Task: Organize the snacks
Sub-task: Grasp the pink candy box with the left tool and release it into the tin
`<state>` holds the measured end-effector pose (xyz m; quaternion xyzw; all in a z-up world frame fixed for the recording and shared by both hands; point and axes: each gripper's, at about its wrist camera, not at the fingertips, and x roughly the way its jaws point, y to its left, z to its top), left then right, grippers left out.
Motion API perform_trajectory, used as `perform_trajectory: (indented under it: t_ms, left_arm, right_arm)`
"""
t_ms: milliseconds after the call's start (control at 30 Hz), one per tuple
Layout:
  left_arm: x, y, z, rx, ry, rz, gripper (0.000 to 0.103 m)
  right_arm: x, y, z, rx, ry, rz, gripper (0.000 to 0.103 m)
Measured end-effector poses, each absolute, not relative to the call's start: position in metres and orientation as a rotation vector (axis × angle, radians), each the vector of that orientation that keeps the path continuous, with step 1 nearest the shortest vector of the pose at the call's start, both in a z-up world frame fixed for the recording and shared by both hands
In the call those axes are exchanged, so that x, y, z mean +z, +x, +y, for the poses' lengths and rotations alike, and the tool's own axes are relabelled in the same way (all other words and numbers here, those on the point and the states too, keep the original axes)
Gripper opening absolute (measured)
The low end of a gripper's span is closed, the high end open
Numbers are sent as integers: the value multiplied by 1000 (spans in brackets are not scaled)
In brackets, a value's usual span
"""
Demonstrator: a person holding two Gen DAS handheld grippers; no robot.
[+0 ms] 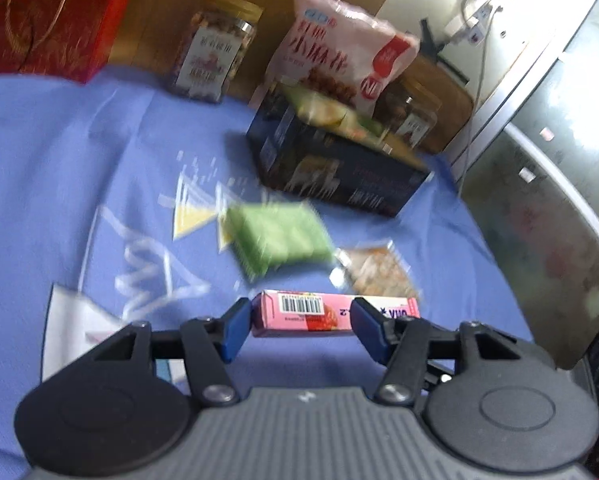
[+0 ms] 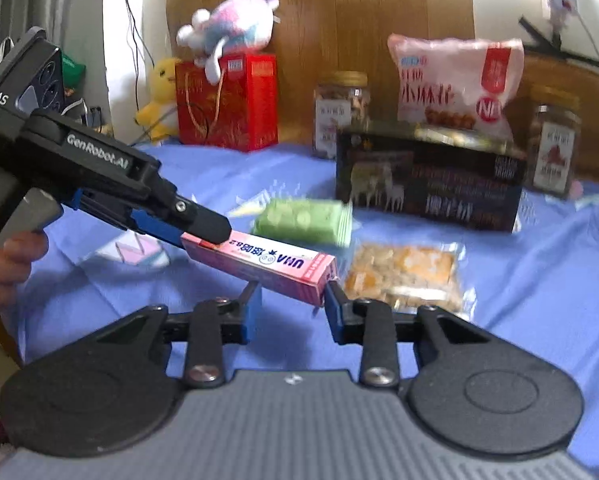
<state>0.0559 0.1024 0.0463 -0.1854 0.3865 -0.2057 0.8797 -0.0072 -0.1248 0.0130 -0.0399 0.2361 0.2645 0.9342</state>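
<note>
Pink box (image 2: 259,266) held off the blue-clothed table (image 2: 539,280), one end clamped in left tool (image 1: 301,328), long axis running to right tool (image 2: 293,314), part-open, far end just between its pads, grip unclear.

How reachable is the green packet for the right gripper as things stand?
Probably not yet. The pink box, held by the left gripper, lies across the fingertips of the right gripper, between them and the green packet. Beyond the box, bare cloth leaves the way free.
</note>
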Motion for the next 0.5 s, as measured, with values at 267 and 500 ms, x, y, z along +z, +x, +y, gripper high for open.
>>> perform_trajectory:
  t_ms: [267,500]
  left_arm:
    - [108,114,75,-467,-284,669,54]
    - [121,199,39,-513,-234,651,54]
  right_arm:
    - [44,40,-139,490,-47,392,36]
    - [66,98,-159,380,-56,302,36]
